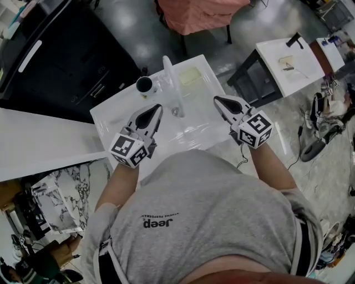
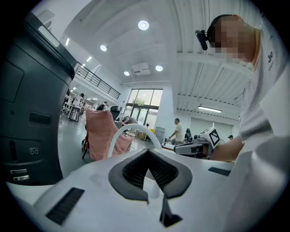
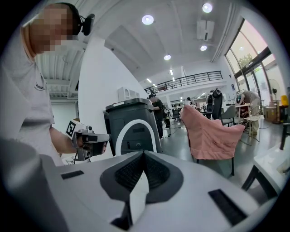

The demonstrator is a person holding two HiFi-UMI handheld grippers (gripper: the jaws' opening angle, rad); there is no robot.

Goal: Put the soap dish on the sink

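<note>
The left gripper (image 1: 158, 107) and right gripper (image 1: 217, 99) hang shut and empty over the white ceramic sink (image 1: 111, 119); the pale rectangular soap dish (image 1: 190, 75) seemingly sits on its far rim already, beyond the curved white tap (image 1: 168, 69), marginally nearer the right.

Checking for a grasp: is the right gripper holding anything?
No, the right gripper is shut, its jaws meeting at the tips with nothing between them.

rear: pink-draped chair (image 1: 194, 14); left: black machine (image 1: 61, 61); right: white table (image 1: 272, 55)
</note>
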